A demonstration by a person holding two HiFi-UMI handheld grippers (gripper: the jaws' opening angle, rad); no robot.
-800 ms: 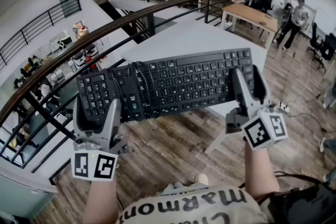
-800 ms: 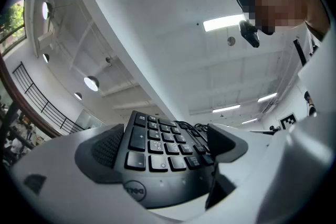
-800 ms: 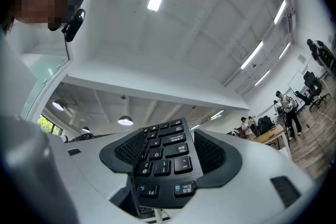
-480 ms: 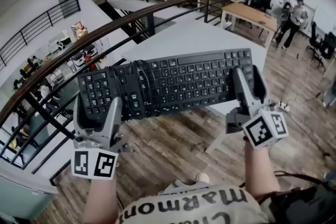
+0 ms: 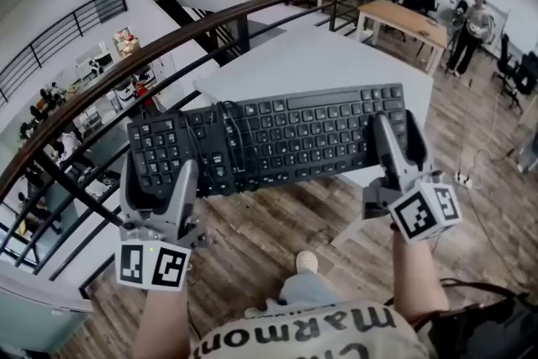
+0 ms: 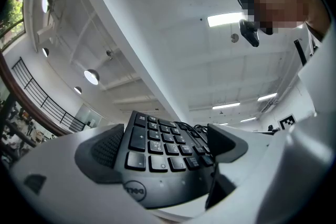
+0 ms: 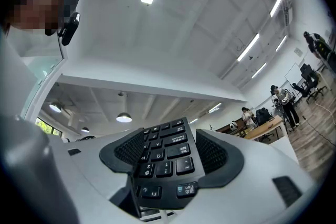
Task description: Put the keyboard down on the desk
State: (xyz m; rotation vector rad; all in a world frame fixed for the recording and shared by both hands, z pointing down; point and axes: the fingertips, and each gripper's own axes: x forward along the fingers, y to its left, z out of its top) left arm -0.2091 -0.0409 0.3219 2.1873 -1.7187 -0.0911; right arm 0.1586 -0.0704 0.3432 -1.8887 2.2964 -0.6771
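A: Setting noted: open mezzanine, dark railing (image 5: 101, 88) at left, wood floor (image 5: 277, 223) below, white desk (image 5: 319, 63) ahead. Where is the keyboard?

B: The keyboard (image 5: 277, 134) is held aloft, keys up and roughly level, near the desk's front edge. Its number-pad end hangs out toward the railing. A cable (image 5: 227, 130) is coiled on the keys.

A: Grippers?

B: The left gripper (image 5: 156, 168) is spread wide and clamped across the number-pad end. The right gripper (image 5: 395, 130) is clamped likewise across the Esc end. Nothing else is gripped.

A: Step judged?

B: Carry phase; the set-down is not yet done. Next, the keyboard would need to be brought fully over the desktop and lowered flat with both ends kept level. It should be released only once it is borne by the surface.
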